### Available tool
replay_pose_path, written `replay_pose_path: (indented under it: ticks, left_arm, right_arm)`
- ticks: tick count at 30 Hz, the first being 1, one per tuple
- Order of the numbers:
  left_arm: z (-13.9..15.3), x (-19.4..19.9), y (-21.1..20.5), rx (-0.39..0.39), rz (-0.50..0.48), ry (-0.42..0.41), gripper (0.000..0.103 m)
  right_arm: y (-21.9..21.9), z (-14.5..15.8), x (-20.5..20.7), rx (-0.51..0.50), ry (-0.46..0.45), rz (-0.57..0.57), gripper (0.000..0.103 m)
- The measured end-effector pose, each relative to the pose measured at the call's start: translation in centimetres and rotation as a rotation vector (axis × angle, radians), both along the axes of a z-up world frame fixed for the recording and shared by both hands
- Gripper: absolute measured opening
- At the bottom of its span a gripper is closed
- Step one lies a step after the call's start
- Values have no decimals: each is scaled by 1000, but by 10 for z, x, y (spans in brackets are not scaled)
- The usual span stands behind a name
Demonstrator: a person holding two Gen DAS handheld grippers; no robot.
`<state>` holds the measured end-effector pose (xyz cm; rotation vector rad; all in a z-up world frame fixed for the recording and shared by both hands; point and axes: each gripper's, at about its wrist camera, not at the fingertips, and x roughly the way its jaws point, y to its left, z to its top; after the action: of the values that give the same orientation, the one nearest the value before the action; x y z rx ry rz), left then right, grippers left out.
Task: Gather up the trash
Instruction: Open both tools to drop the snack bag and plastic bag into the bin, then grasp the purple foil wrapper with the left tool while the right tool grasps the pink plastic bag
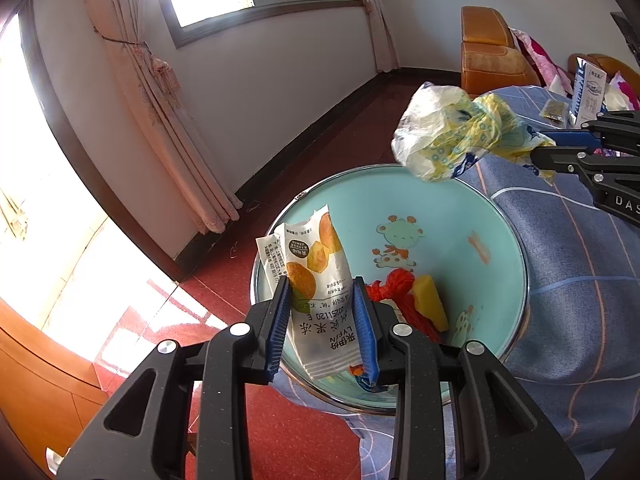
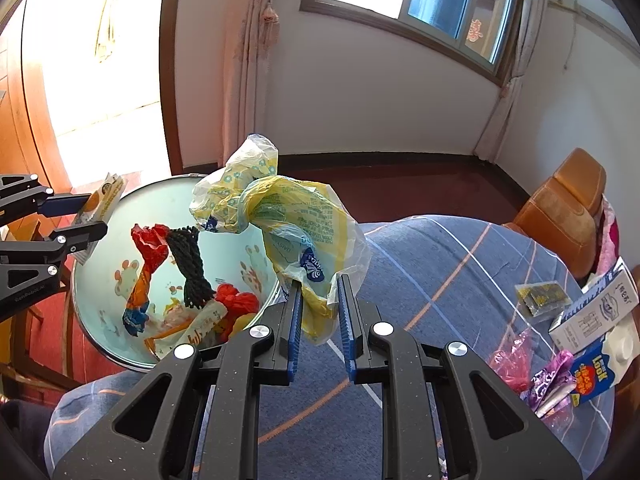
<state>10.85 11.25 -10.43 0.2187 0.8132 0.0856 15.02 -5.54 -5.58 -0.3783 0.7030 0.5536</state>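
Left claw (image 1: 322, 312) clenched on a white snack wrapper printed with orange-yellow fruit pieces (image 1: 316, 280) — the wrapper stands upright between the blue pads, over the near rim of the round pale-green enamel basin with cartoon giraffe print (image 1: 440, 216).

Right claw (image 2: 318, 308) clenched on a crumpled translucent plastic bag with yellow and blue print (image 2: 280, 216). The bag's knotted upper part hangs above the basin's edge; in the left wrist view it sits in the air just past the basin's far rim.

Basin contents, right wrist view: a red crumpled wrapper (image 2: 150, 240), a black knitted cord bundle (image 2: 190, 268), a red yarn clump (image 2: 236, 300), plus smaller scraps too jumbled to tell apart. Left wrist view adds a yellow sponge-like block (image 1: 430, 300).

The basin rests at the edge of the blue checked cloth with orange lines (image 2: 440, 264). Well apart on that cloth — a white milk carton (image 2: 596, 312), a blue-and-white carton (image 2: 600, 364), a pink plastic wrapper (image 2: 512, 364) and a purple wrapper (image 2: 550, 384).
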Motion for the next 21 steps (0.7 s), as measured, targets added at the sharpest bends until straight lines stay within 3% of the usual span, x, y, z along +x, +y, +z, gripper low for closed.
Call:
replay_pose_path:
  ticks: [2, 6, 8, 16, 21]
  left_arm:
    - [-1, 0, -3, 3, -12, -1, 44]
    - [-4, 0, -10, -8, -39, 7, 54]
    - [-4, -1, -10, -15, -37, 3, 60]
    - [-5, -1, -6, -47, -11, -5, 77]
    - [-5, -5, -24, -65, -31, -11, 80]
  right_arm:
    - [3, 0, -1, 8, 6, 21, 29]
    - [6, -3, -3, 16, 10, 28, 34]
    - [3, -3, -3, 31, 16, 23, 44]
    - [-19, 1, -12, 71, 12, -51, 49]
    - [-62, 11, -31, 101, -3, -155, 56]
